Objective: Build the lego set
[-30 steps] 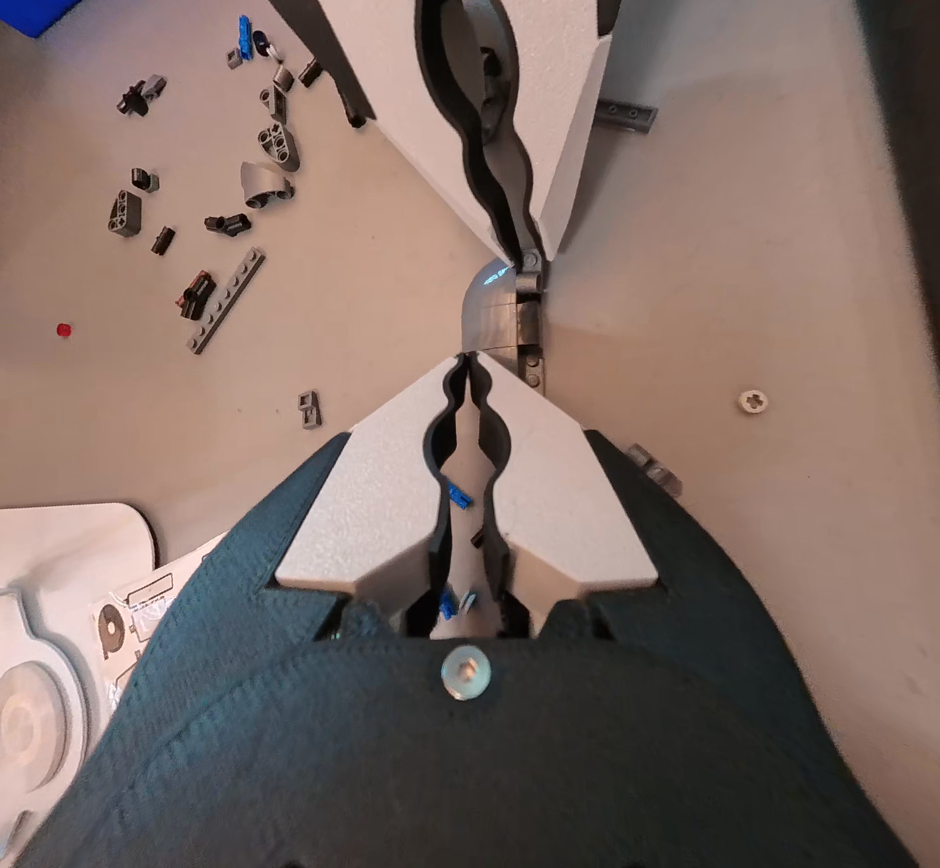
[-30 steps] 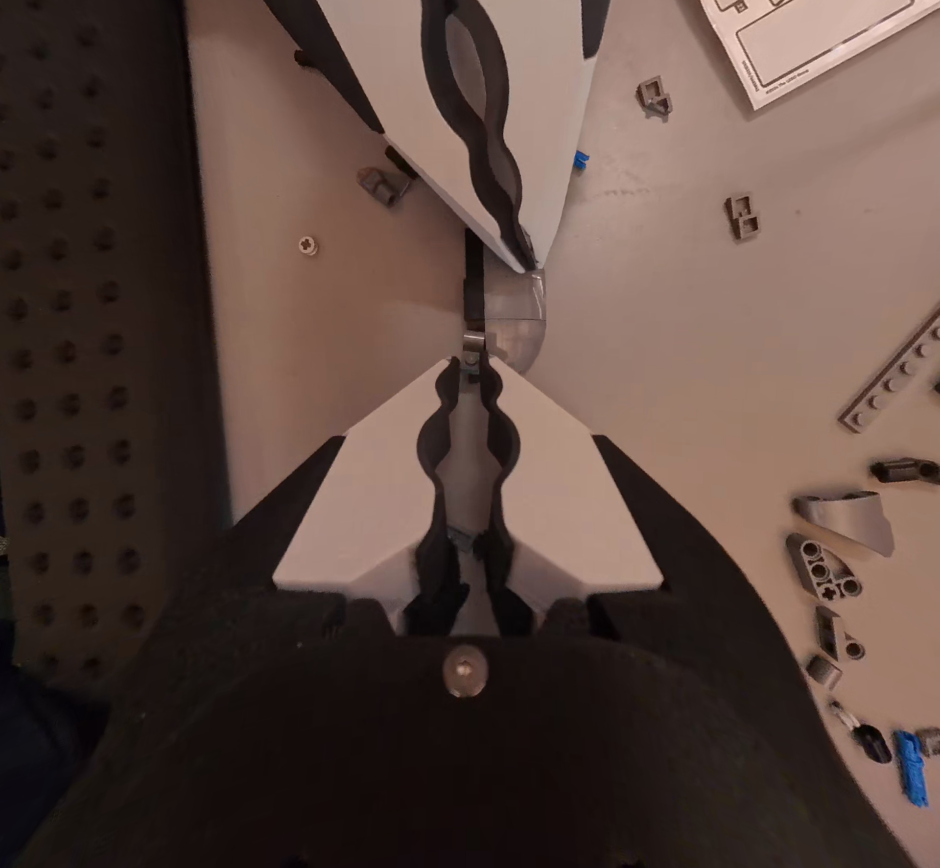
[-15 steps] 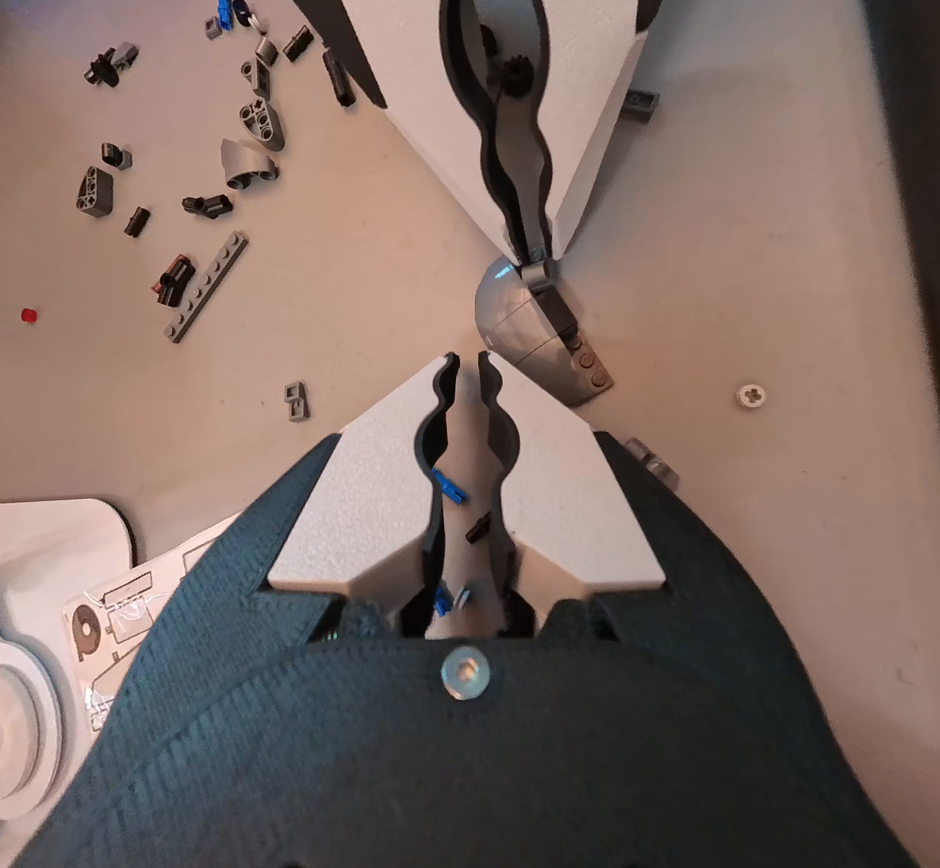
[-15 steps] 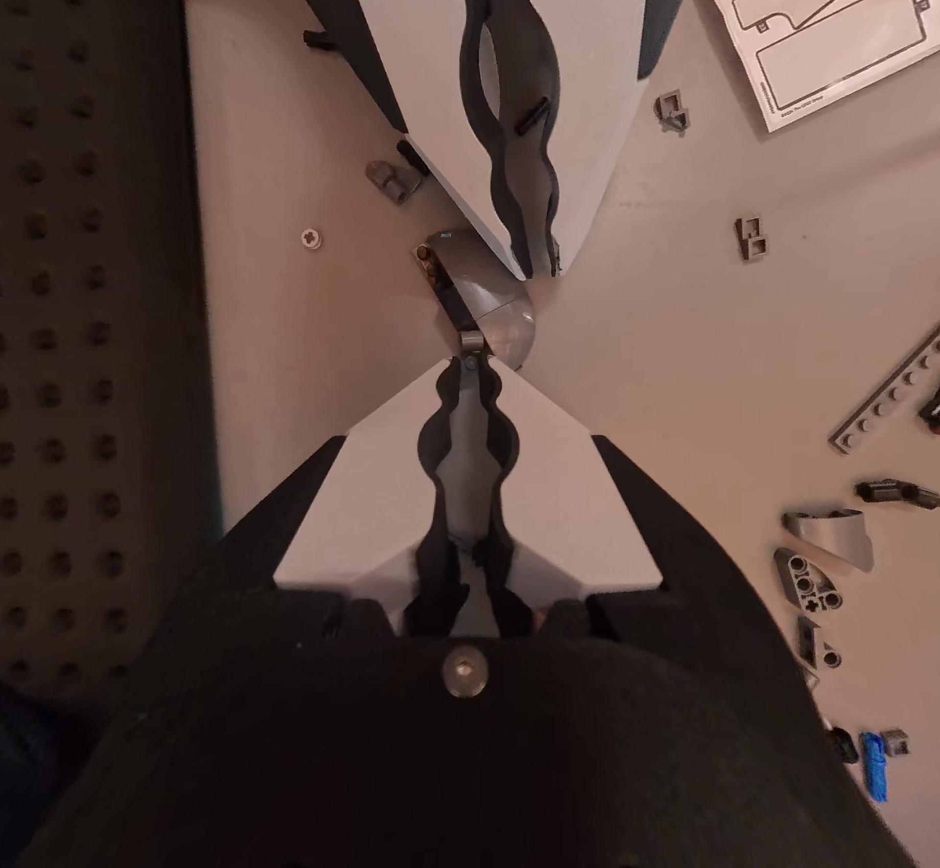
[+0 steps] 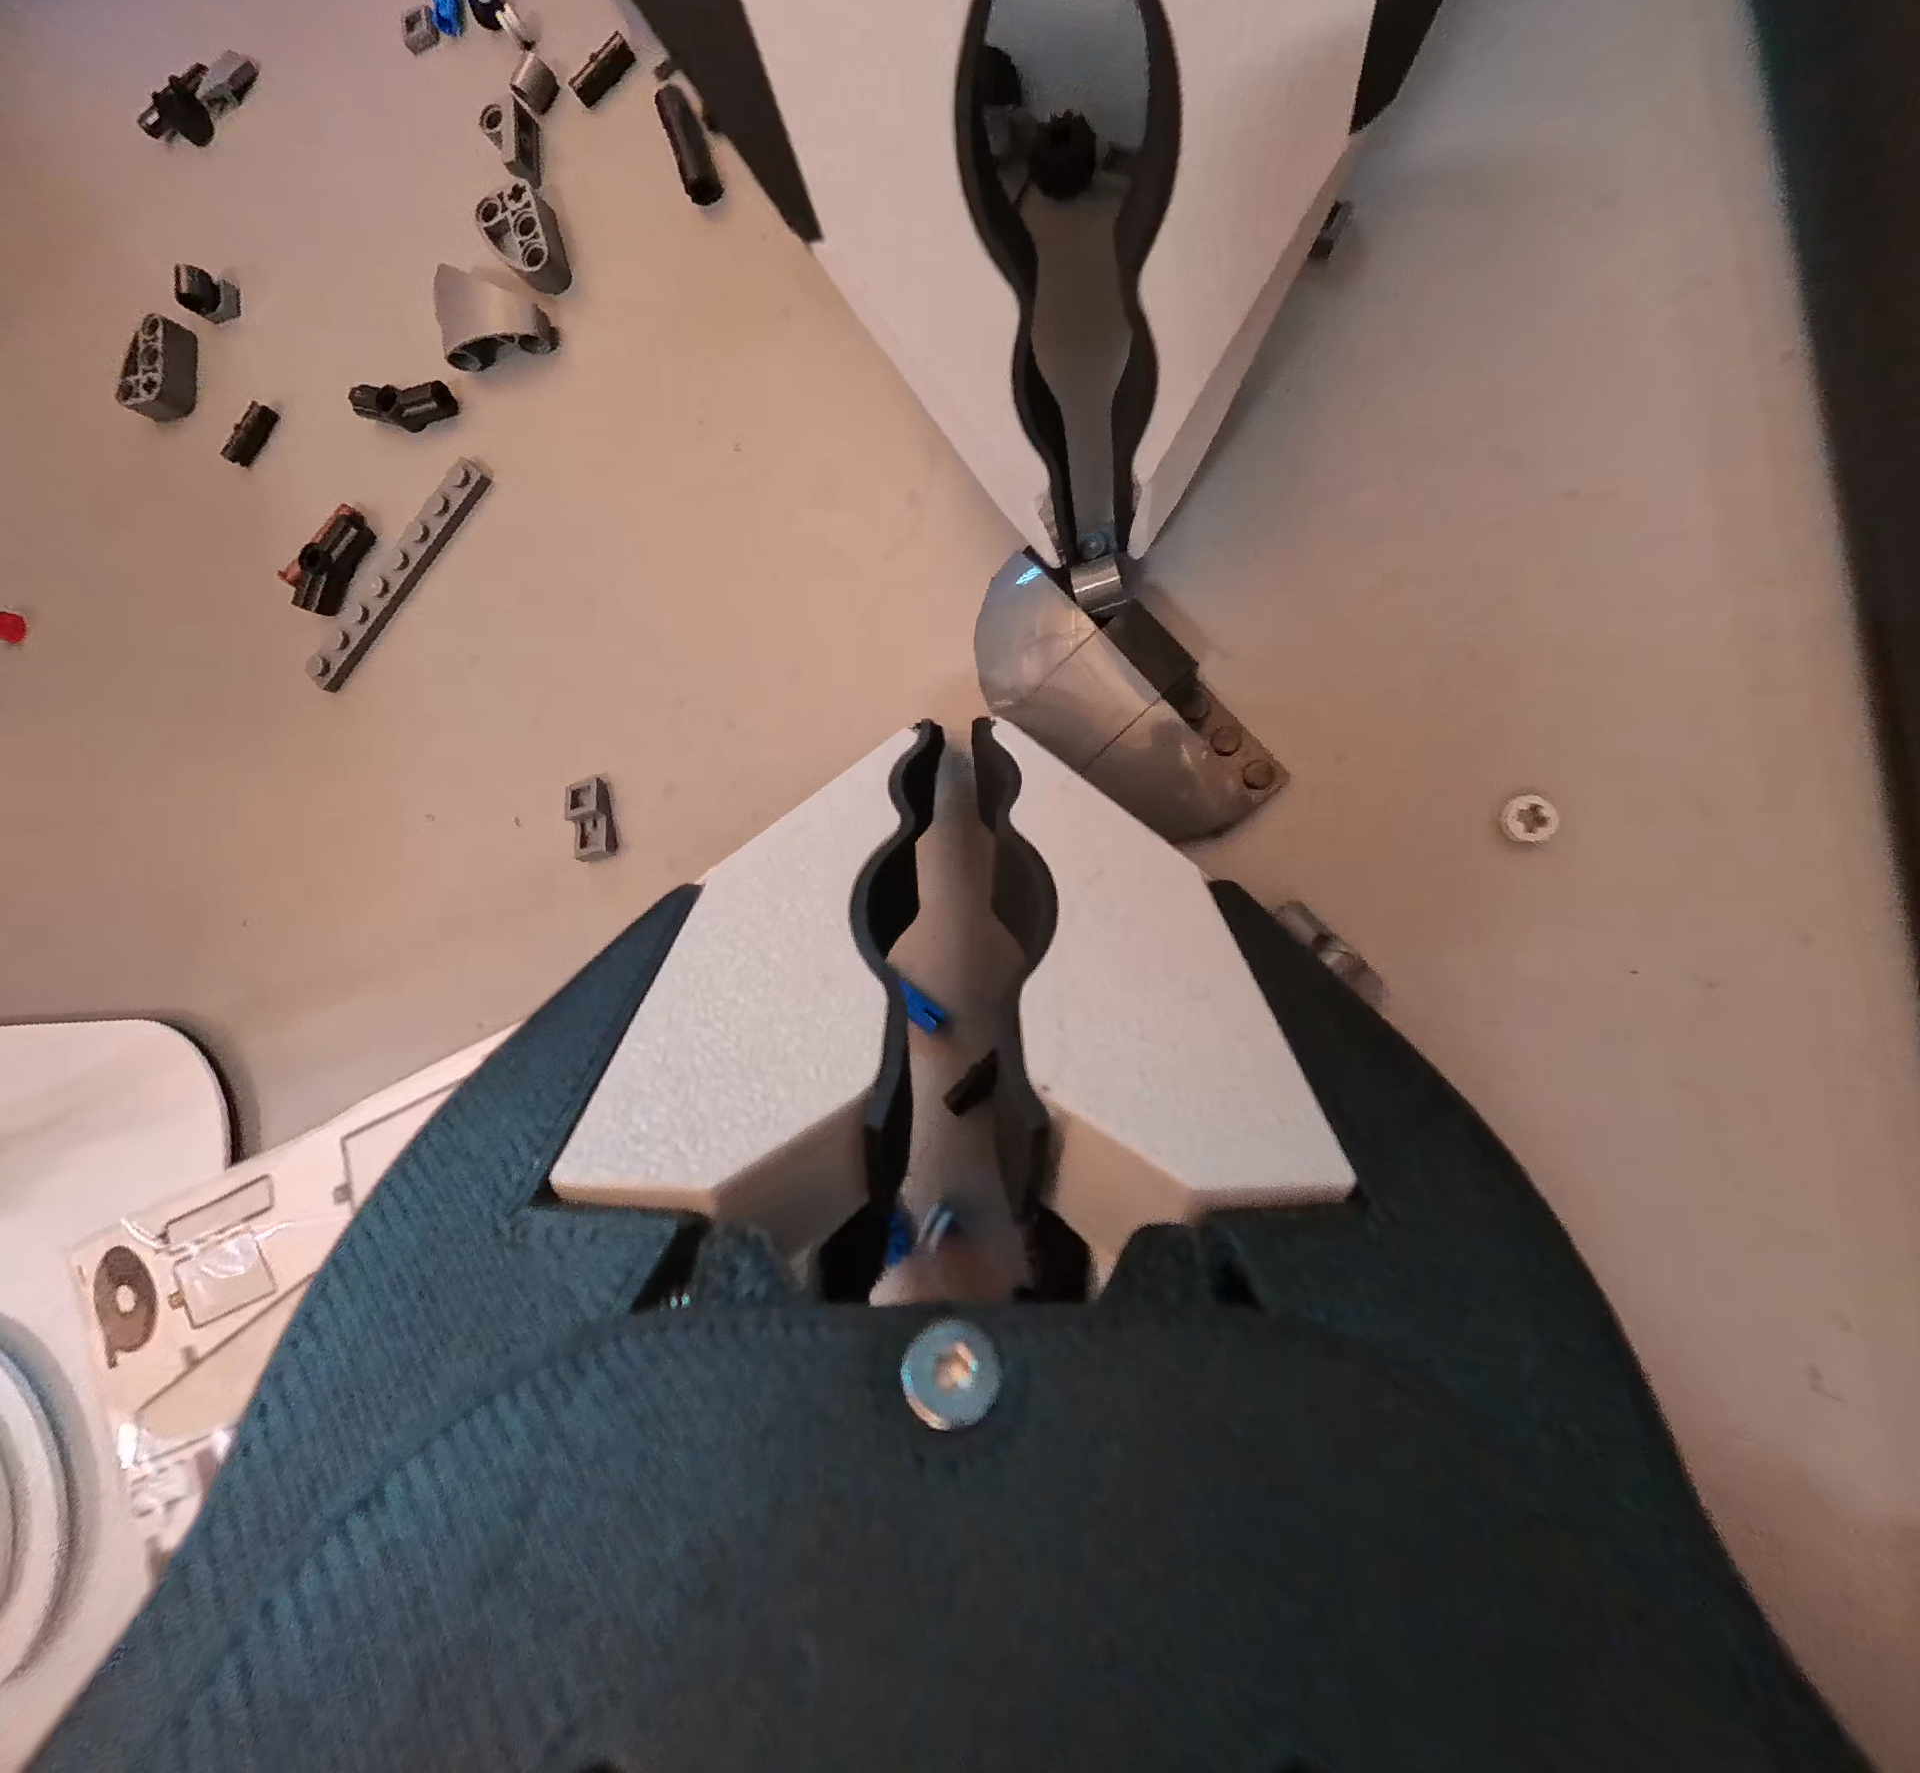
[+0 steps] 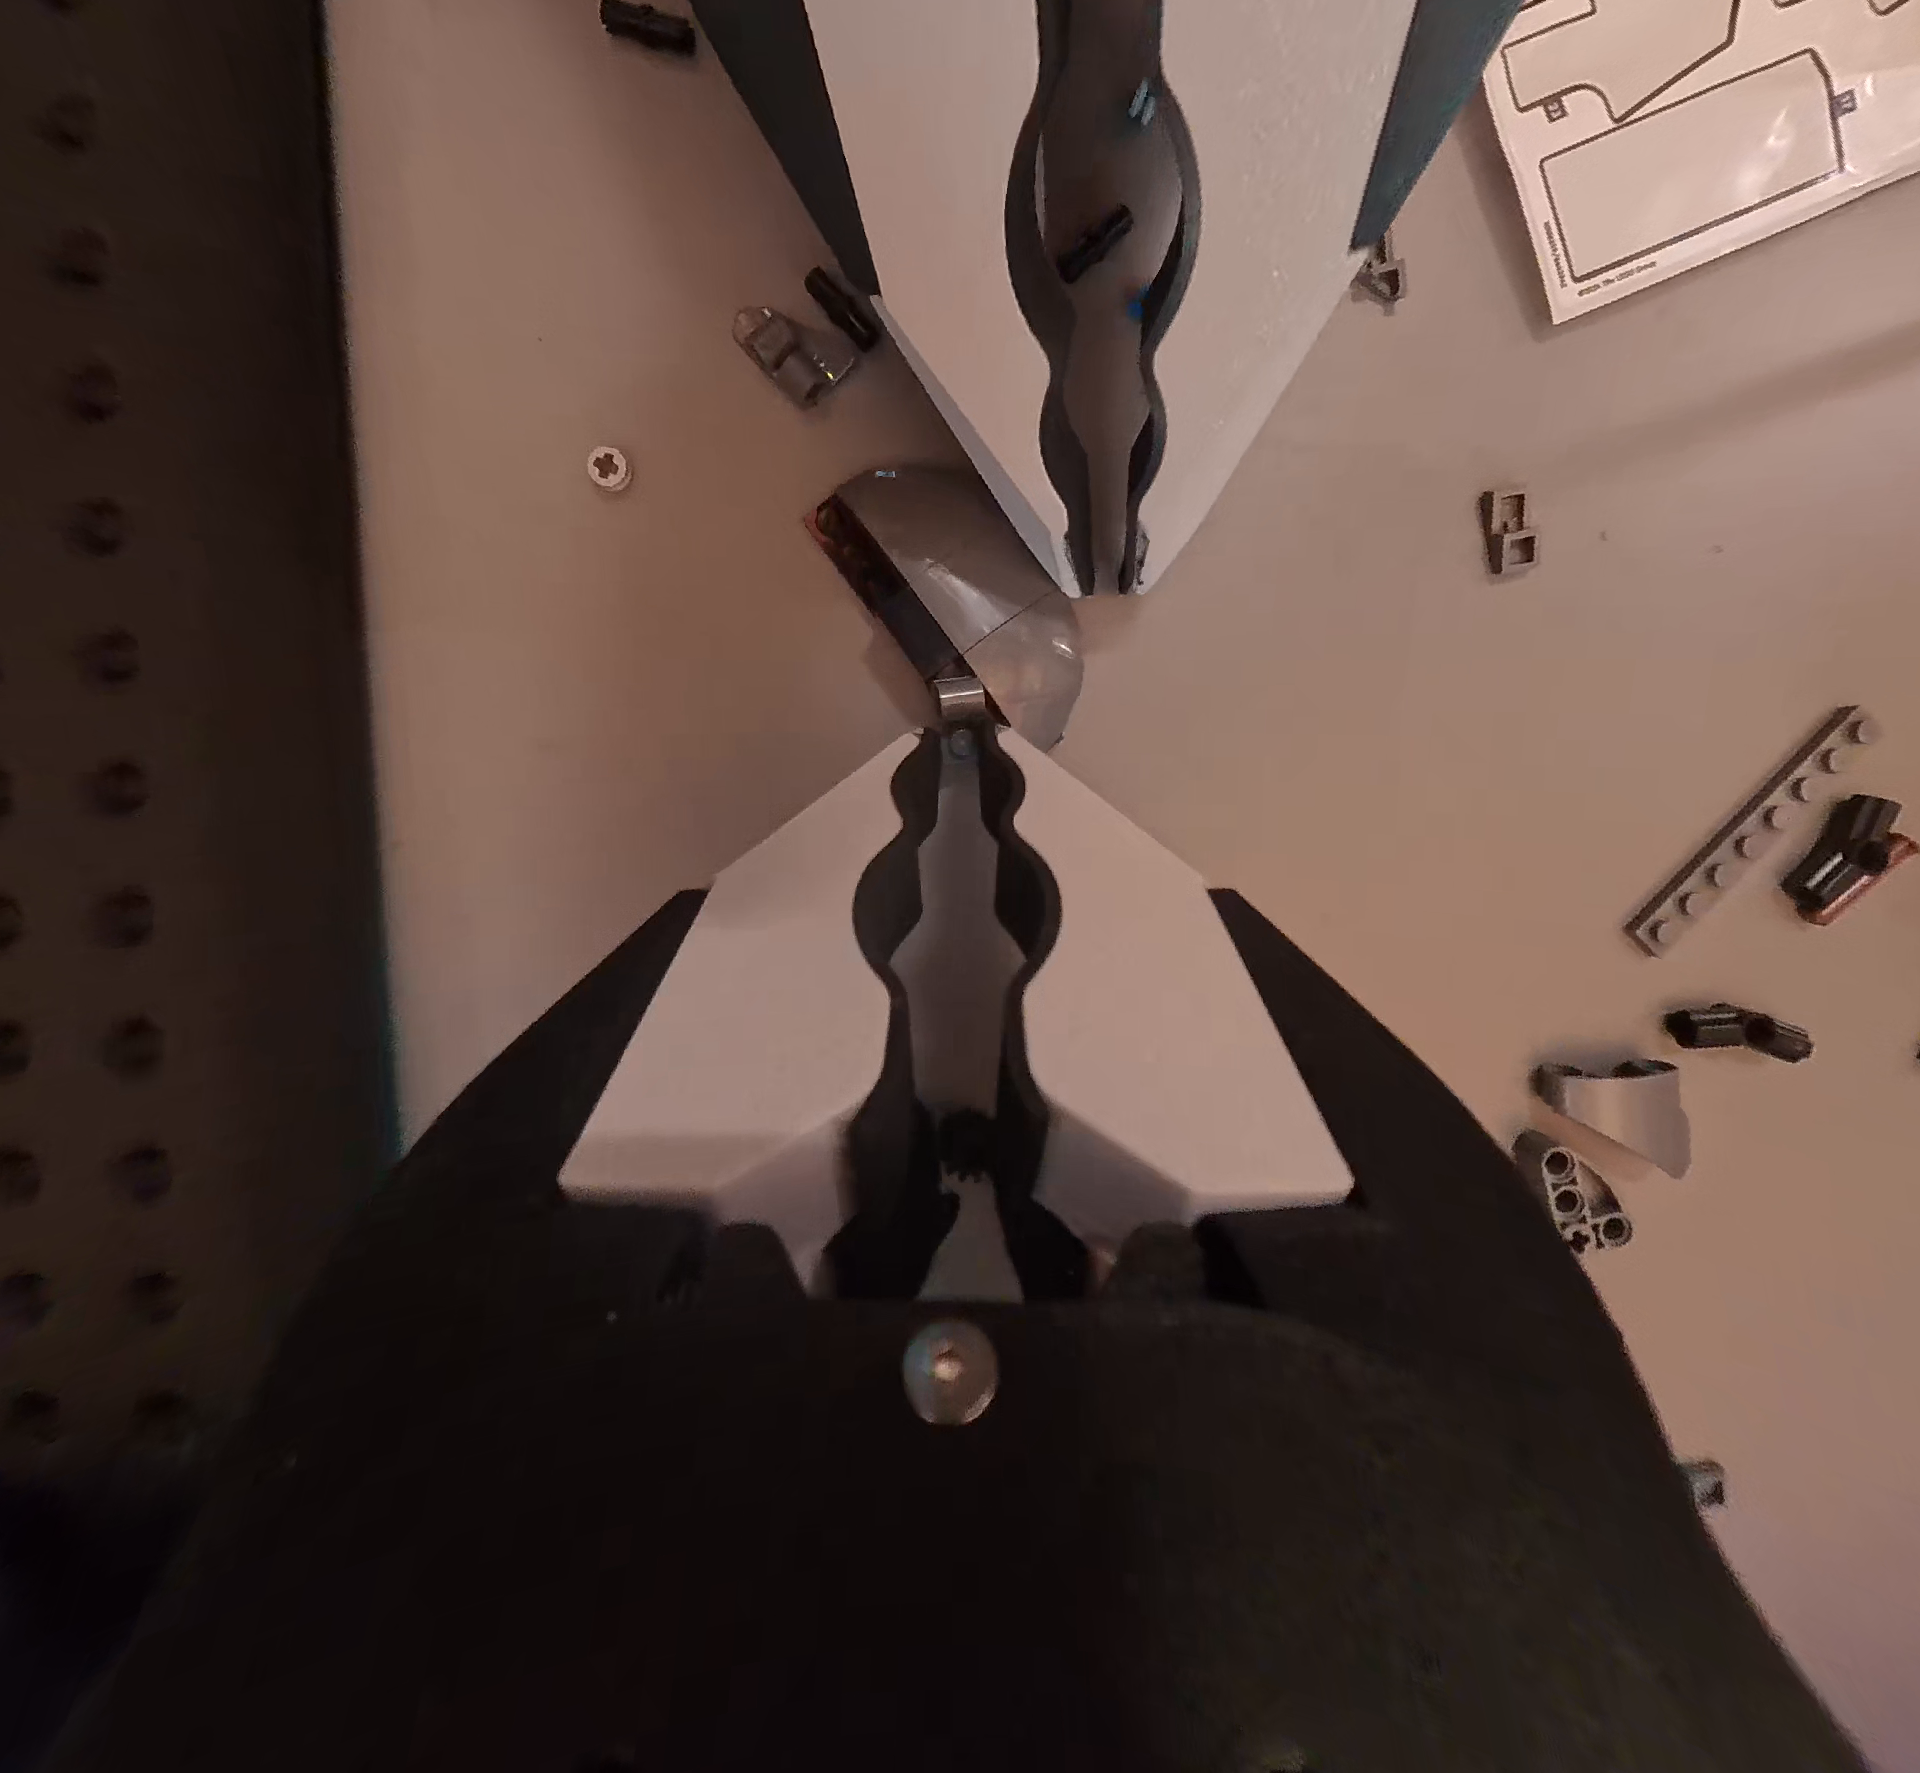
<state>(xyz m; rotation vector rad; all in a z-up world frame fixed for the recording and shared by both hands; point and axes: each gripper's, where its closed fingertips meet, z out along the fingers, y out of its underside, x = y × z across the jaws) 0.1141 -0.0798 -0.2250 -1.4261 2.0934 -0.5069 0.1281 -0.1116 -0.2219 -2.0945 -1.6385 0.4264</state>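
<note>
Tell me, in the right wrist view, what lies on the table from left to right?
Dark studded baseplate → small white round piece → grey curved assembly → small grey bracket → long grey studded plate.

Open tabletop (image 5: 1558, 476) right of the two tips meeting mid-table, only a small white round stud (image 5: 1531, 819) and a grey clip (image 5: 1335, 944) there, then the dark studded baseplate (image 6: 156, 684) walls off that edge. Left side is cluttered: long grey plate (image 5: 400, 575), curved grey shell (image 5: 488, 321), black pins scattered. The grey curved assembly (image 5: 1101, 695) blocks the gap between the right gripper (image 6: 961, 752) and left gripper (image 5: 956, 736); sticker sheet (image 6: 1704, 61) takes the near-left corner.
</note>
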